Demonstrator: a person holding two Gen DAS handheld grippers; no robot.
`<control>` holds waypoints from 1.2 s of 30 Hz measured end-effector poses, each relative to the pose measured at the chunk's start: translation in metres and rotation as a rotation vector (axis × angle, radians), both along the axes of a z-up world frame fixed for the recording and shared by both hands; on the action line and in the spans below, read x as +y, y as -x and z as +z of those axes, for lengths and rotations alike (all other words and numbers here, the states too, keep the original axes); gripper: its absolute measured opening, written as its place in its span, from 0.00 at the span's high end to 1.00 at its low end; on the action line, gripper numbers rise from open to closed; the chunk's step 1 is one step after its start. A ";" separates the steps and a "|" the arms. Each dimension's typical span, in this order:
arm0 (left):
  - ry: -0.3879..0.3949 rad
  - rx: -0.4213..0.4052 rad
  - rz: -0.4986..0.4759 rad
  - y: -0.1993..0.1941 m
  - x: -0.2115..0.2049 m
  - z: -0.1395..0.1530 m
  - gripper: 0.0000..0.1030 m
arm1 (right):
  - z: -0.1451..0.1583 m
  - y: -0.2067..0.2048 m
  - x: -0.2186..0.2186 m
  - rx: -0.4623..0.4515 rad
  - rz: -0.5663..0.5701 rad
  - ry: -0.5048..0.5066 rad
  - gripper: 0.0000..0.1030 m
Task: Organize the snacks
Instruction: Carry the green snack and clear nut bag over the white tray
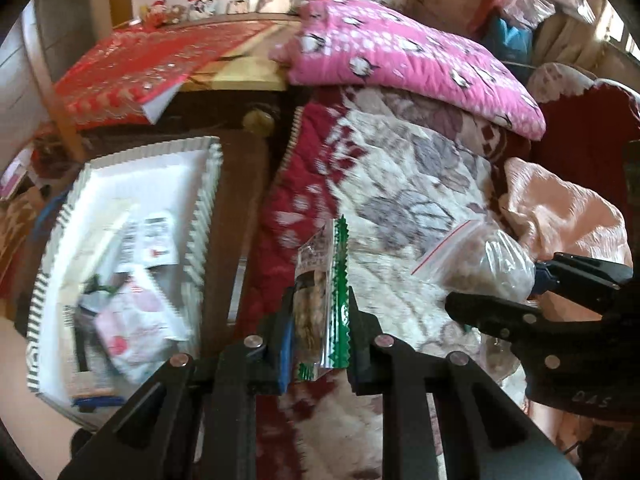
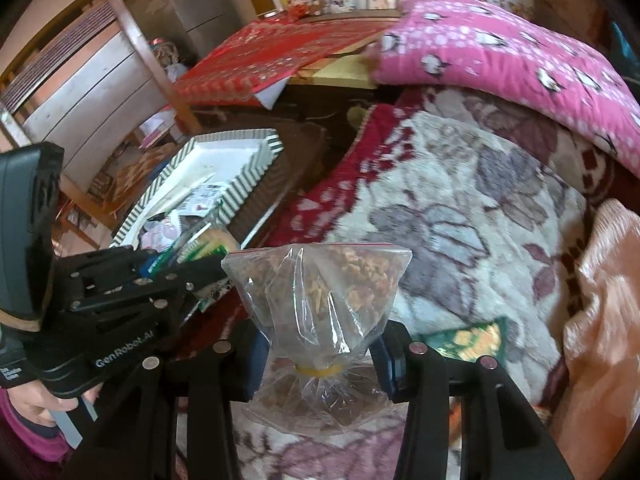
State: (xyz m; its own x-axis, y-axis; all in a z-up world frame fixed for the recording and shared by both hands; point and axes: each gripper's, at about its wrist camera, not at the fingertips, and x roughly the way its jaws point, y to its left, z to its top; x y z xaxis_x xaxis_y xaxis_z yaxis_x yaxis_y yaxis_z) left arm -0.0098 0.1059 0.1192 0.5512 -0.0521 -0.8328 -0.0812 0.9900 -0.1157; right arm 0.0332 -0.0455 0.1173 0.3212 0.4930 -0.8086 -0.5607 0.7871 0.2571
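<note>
Over bed w/ floral blanket (image 2: 460,208) | pink quilt (image 1: 404,60) at far edge | tray (image 1: 120,168) w/ packets left, brown strip between | L gripper (image 1: 316,340) jaws narrow, holding snack pack (image 1: 320,304) | R gripper (image 2: 320,360) jaws holding nut bag (image 2: 320,288), both aloft | open blanket ahead.

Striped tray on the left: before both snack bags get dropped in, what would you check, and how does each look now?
1. Left claw clamps the green-edged snack packet: ok.
2. Right claw grips the clear zip bag at its banded neck: ok.
3. Striped tray has bare floor at its far end: ok.
4. Claws apart from each other: ok.
5. Zip seal fully closed: cannot tell.
</note>
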 end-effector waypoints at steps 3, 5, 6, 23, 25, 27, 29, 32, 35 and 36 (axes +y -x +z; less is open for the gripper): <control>-0.004 -0.008 0.031 0.007 0.018 0.005 0.81 | 0.002 0.002 0.019 -0.005 0.032 0.004 0.53; -0.010 -0.013 0.054 0.011 0.029 0.008 0.81 | 0.004 0.003 0.030 -0.009 0.052 0.008 0.53; -0.011 -0.015 0.066 0.013 0.036 0.009 0.81 | 0.005 0.004 0.037 -0.011 0.065 0.009 0.53; -0.018 -0.020 0.245 0.047 0.127 0.011 0.81 | 0.005 0.015 0.123 -0.010 0.210 0.032 0.53; -0.015 -0.016 0.261 0.050 0.135 0.009 0.81 | 0.005 0.016 0.132 -0.011 0.224 0.034 0.53; -0.012 -0.014 0.274 0.052 0.142 0.008 0.81 | 0.005 0.017 0.140 -0.010 0.237 0.036 0.53; -0.007 -0.012 0.285 0.054 0.148 0.006 0.81 | 0.004 0.017 0.146 -0.011 0.249 0.039 0.53; 0.000 -0.009 0.303 0.057 0.157 0.004 0.81 | 0.004 0.019 0.157 -0.012 0.270 0.046 0.53; 0.003 -0.002 0.314 0.059 0.162 0.000 0.81 | 0.004 0.020 0.167 -0.010 0.286 0.047 0.53; 0.005 0.001 0.316 0.059 0.164 -0.001 0.81 | 0.003 0.020 0.171 -0.009 0.292 0.049 0.53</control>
